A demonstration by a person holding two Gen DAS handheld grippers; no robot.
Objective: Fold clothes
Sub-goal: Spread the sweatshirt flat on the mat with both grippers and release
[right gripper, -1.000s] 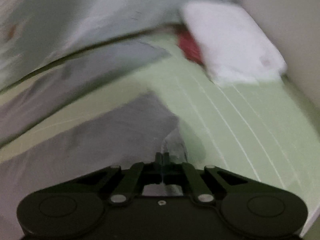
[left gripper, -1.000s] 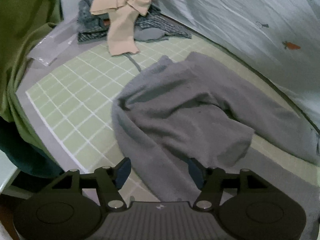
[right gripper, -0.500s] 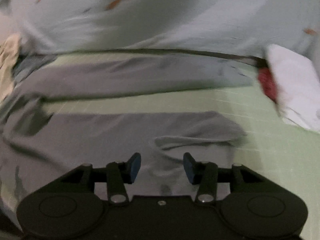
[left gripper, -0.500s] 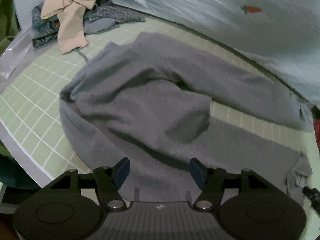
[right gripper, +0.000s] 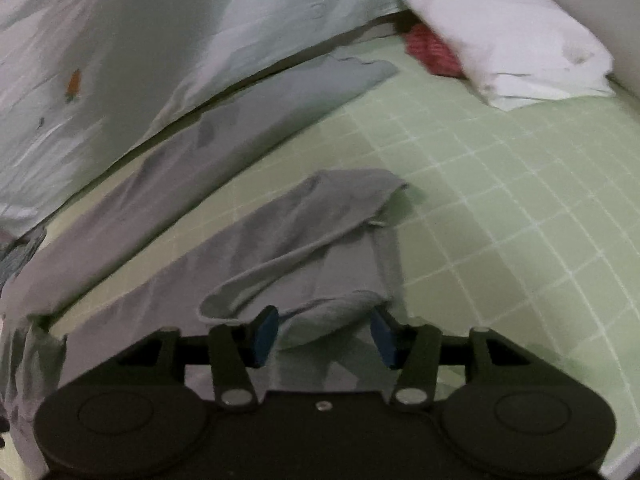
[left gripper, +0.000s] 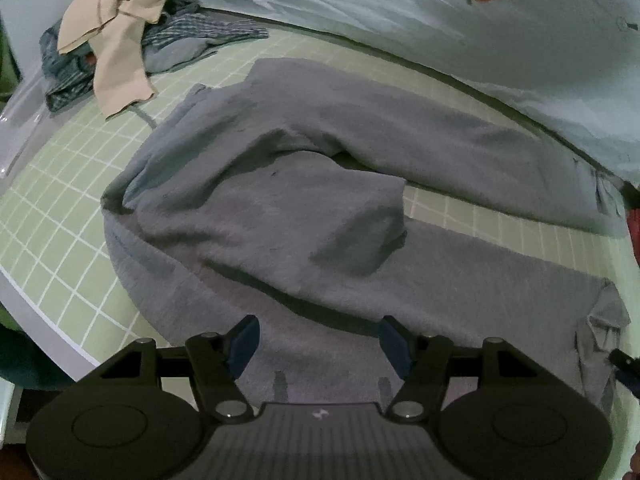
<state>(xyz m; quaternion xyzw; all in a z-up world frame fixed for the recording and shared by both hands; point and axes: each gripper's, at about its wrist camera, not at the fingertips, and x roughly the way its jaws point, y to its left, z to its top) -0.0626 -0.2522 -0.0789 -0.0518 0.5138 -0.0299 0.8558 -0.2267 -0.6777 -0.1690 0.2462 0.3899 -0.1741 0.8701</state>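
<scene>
Grey trousers [left gripper: 280, 208] lie spread on the green checked bed sheet [left gripper: 60, 208], waist at the left, both legs running right, with the waist part folded over the near leg. My left gripper [left gripper: 320, 344] is open and empty just above the near leg. In the right wrist view my right gripper [right gripper: 322, 334] is open over the crumpled cuff [right gripper: 320, 240] of the near leg, with a fold of cloth between its jaws. The far leg [right gripper: 240, 120] lies along the quilt.
A pile of clothes with a beige garment [left gripper: 116, 28] on top sits at the far left. A pale quilt with carrot prints [left gripper: 480, 20] lines the far side. A white pillow [right gripper: 500, 28] and something red [right gripper: 432, 50] lie at the right end.
My right gripper has opened and let go of the near leg's cuff, which now lies crumpled on the sheet. My left gripper has swung right over the trousers, still open.
</scene>
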